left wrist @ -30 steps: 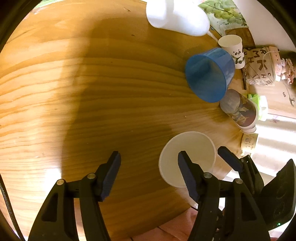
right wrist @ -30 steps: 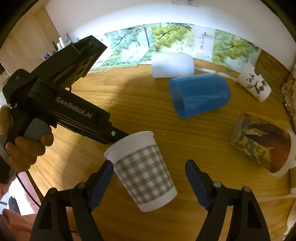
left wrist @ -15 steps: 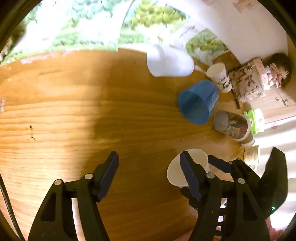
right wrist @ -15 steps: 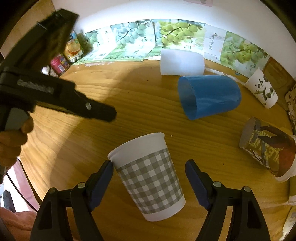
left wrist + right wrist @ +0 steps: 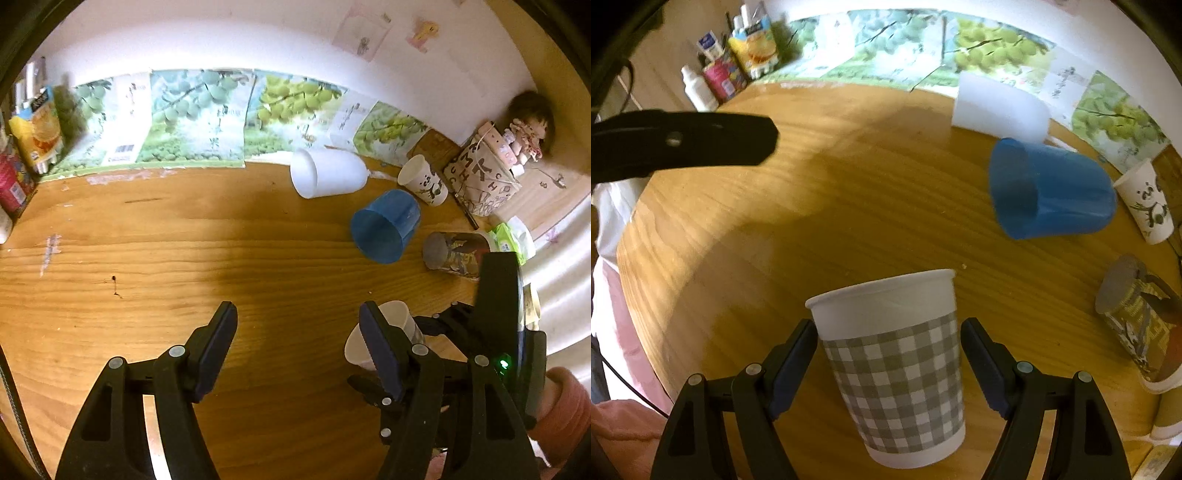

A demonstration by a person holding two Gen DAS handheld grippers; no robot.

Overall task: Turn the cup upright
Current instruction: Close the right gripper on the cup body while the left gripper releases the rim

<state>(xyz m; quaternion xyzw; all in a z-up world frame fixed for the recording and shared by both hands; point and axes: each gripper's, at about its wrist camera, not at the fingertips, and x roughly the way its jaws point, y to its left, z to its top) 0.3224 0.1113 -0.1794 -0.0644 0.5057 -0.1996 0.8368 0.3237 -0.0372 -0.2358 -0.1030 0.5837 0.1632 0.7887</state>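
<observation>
Between my right gripper's [image 5: 888,356] spread fingers the grey-checked white paper cup [image 5: 894,365] stands upright, ungripped, so my left gripper [image 5: 297,343], open and empty, hangs clear.

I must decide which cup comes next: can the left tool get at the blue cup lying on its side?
Probably yes. The left tool is open and empty, and only bare wooden table lies between it and the blue cup.

Both grippers were black plastic frames studded with silver screws, their fingers [image 5: 218,341] faced with dark blue pads. A green light [image 5: 503,365] glowed on the right gripper's body, and a pink sleeve [image 5: 565,410] showed behind it.
</observation>
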